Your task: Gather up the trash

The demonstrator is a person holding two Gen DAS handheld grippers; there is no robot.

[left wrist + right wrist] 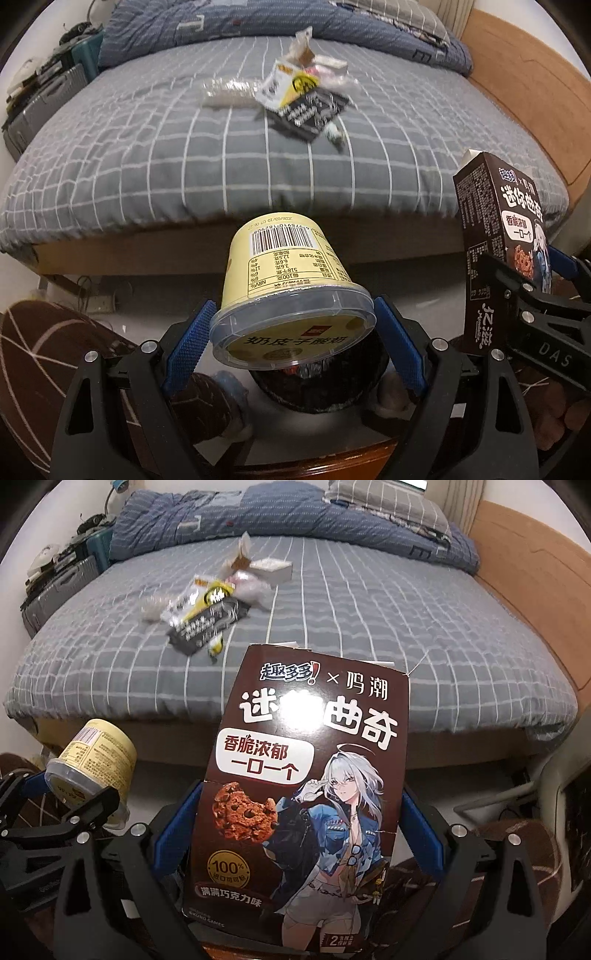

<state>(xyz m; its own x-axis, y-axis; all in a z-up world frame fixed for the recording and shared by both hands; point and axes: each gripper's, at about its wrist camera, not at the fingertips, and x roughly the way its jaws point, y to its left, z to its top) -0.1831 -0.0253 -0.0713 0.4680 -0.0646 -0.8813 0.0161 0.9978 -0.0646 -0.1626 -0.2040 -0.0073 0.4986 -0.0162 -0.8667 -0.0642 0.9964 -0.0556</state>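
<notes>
The left tongs [291, 347] were clamped on a yellow yoghurt cup [291, 291], their blue pads pressing the clear lid rim from both sides, the cup tipped with its base toward the bed [110, 166]. The right tongs [295, 834] were clamped on the brown cookie box [314, 794], held upright by its narrow sides. Directly beneath the cup sat a dark round bin [321, 387] on the floor.

The step in hand appeared to be dropping both pieces into that bin. To do it well, the cup would need to be centred over the opening before the pads parted, since it was gripped only by the rim and could swing out. The tall box would probably go in better one end first, after the cup, so the two tongs did not crowd each other.

More rubbish, a heap of wrappers [299, 96], lay in the middle of the bed, uncollected.
</notes>
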